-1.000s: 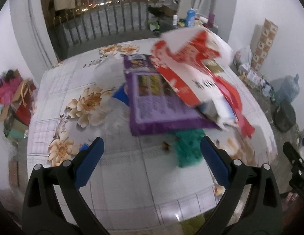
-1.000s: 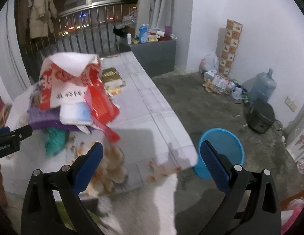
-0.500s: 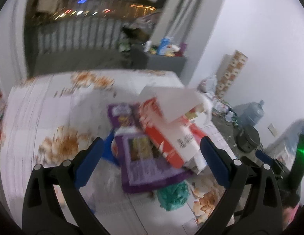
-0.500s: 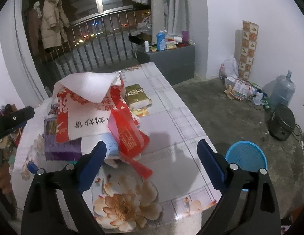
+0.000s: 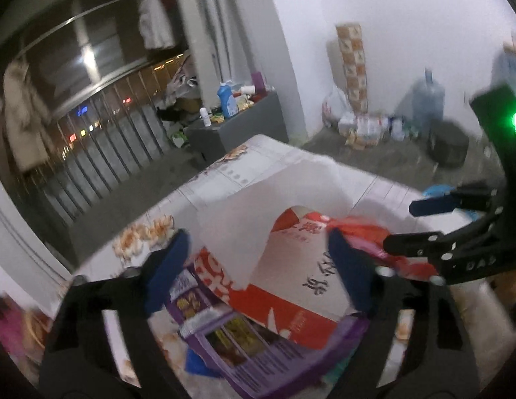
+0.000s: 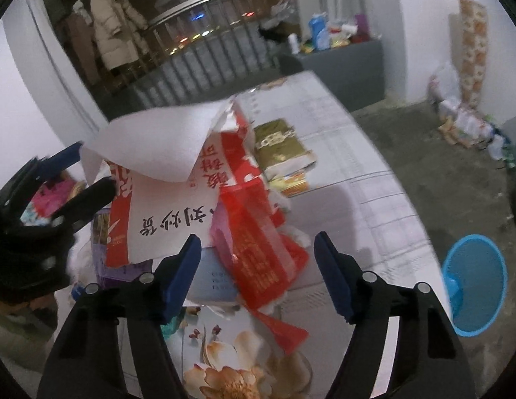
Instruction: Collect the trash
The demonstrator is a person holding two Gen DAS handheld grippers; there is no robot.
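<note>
At the bottom of each frame, the right gripper [image 6: 258,266] and left gripper [image 5: 258,266] have just been closing, pads not yet pressing the paper pile [image 6: 191,199] at centre. Squeeze together from both sides, then carry to the blue bin [image 6: 474,286] at right.

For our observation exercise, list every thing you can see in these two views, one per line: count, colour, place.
table: one, white floral cloth, centre
red-and-white carton: one, atop the trash pile
purple box: one, under the carton
red wrapper: one, pile's right side
gold packet: one, on the table behind the pile
blue bin: one, on the floor right of the table
water jug: one, bluish, by the wall
left gripper: blue fingers astride the carton, just closing
right gripper: blue fingers astride the wrapper, just closing
</note>
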